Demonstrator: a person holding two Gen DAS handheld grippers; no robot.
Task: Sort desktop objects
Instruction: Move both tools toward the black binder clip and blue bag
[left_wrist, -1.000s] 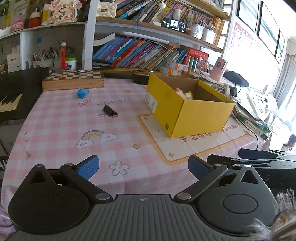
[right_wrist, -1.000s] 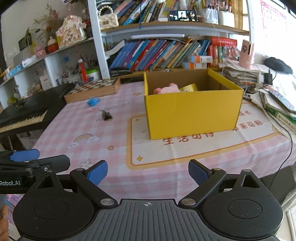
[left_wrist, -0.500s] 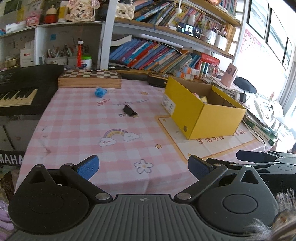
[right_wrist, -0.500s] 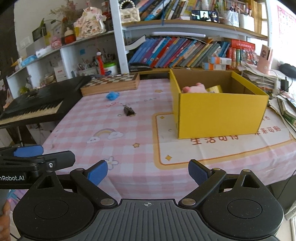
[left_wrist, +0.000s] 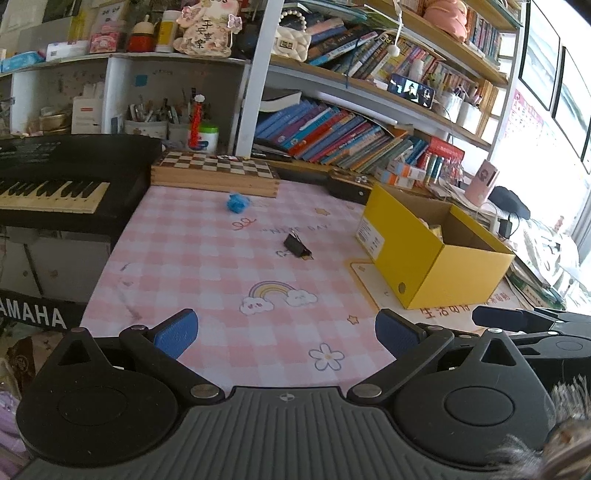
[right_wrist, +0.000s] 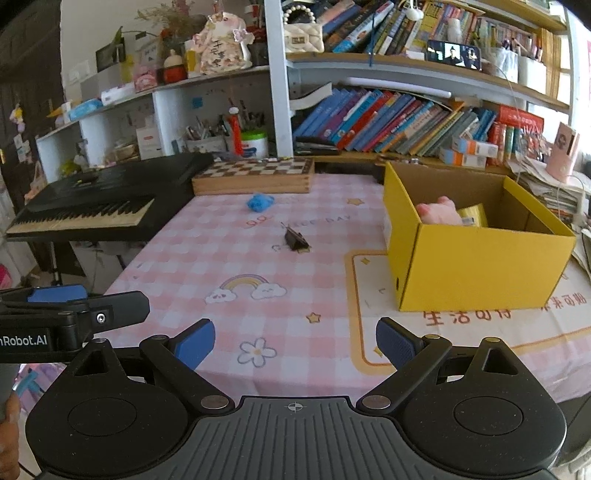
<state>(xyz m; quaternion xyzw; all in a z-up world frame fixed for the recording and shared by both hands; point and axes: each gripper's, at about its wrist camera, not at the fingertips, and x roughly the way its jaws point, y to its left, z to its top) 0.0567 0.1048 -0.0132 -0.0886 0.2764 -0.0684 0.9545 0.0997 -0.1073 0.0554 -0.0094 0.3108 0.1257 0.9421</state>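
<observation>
Both grippers hovered level at the near edge of the table (right_wrist: 207, 266), side by side and aimed across its pink checked cloth. The left gripper (left_wrist: 286, 332) had its jaws spread wide, with nothing between the blue pads (left_wrist: 176, 331); the right gripper (right_wrist: 295, 341) stood just as wide and equally empty, neither one touching the cloth.

Ahead and to the right of both sets of jaws sat the open yellow box (right_wrist: 476, 258), holding a pink toy (right_wrist: 439, 213) and a yellow item (right_wrist: 474, 216). Far ahead, at the back edge, lay the wooden chessboard case (right_wrist: 255, 177), and off to the left the black keyboard (left_wrist: 55, 184).

Straight ahead of the jaws, well beyond their reach, the black binder clip (left_wrist: 295, 246) lay on the cloth. Farther on and slightly left, just before the chessboard case, rested the small blue object (left_wrist: 237, 202).
</observation>
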